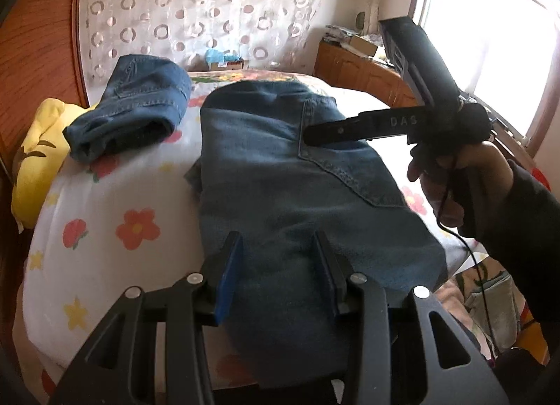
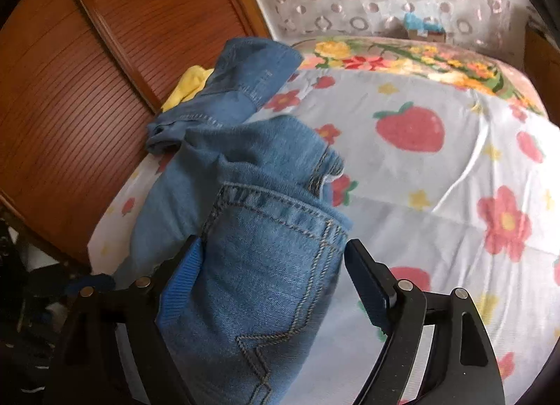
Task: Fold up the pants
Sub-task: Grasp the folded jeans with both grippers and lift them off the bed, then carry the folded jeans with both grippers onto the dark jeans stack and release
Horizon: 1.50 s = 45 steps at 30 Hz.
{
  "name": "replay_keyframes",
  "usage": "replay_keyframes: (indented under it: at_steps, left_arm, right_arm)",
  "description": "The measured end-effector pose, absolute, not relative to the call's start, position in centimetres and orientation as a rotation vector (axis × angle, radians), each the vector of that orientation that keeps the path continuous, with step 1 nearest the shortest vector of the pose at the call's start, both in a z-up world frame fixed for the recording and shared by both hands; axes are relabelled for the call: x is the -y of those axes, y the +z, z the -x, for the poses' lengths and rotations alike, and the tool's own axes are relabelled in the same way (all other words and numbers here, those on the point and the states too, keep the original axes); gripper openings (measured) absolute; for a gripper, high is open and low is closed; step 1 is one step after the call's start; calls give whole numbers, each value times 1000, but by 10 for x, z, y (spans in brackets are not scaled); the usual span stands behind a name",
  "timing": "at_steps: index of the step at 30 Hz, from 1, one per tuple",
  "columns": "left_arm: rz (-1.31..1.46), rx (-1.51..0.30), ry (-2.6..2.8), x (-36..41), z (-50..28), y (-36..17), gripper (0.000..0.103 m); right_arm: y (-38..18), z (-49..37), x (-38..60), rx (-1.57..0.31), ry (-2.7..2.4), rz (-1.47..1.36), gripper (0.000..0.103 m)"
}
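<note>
Your left tool (image 1: 276, 265) hovers part-open above the folded jeans (image 1: 297, 177) on the bed (image 1: 105, 202), gripping nothing. Your right tool (image 2: 280, 272) stands wide over the pocket (image 2: 266, 251), released. The fold looks finished; next, lift the stack away.

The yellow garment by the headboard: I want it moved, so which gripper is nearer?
Left, though neither is close. The left gripper is over the near jeans; the right gripper is farther across them from the yellow garment.
</note>
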<state>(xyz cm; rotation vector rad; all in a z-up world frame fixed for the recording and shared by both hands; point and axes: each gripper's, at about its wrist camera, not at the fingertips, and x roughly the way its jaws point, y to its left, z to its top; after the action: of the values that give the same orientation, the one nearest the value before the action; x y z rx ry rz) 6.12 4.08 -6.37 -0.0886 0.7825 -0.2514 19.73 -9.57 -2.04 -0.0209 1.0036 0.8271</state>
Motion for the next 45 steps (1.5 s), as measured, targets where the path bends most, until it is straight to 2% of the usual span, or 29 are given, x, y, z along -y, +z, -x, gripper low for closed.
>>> replay_keyframes:
  at_steps: [4,7,9,16,19,21,22,23,24,27,34,45]
  left_arm:
    - [73,-787,-240,-39,-61,-69,41]
    - [88,-794,-226,-42,-62,-74,47]
    - [111,-797,-215,-46,-62,-77,56]
    - [154,-799,-241,-53,-61,-85,56]
    - [180,-800,-262,-57,-62,-87,56]
    - [207,-800,-289,-58,-61,-89,55]
    - [213,-797,-299,-58,-60,-89,53]
    - [218,-793,-312,-58,-59,-88,46]
    - [215,-788,-319,-57,-58,-86,44]
    - [216,-764,-314,-58,-53,-79,44]
    - [296,-646,-305,-87,-58,-37,44]
    - [230,-477,-158,-175,-90,48,44]
  right_arm:
    - [-27,-196,89,-1029,852,19,85]
    - [-30,-197,87,-1045,868,7,84]
    - [-32,-198,86,-1055,875,2,84]
    - [-38,-199,85,-1084,901,-15,81]
    - [-35,-197,86,-1076,910,-3,71]
    - [-27,-193,88,-1059,919,-7,55]
    - [-24,-190,88,-1050,914,-7,52]
    - [-18,-185,87,-1034,902,3,48]
    - [-13,-181,85,-1019,892,16,46]
    - [19,-166,76,-950,883,43,43]
    - [103,-151,39,-805,913,116,42]
    - [185,-196,-49,-660,1031,108,42]
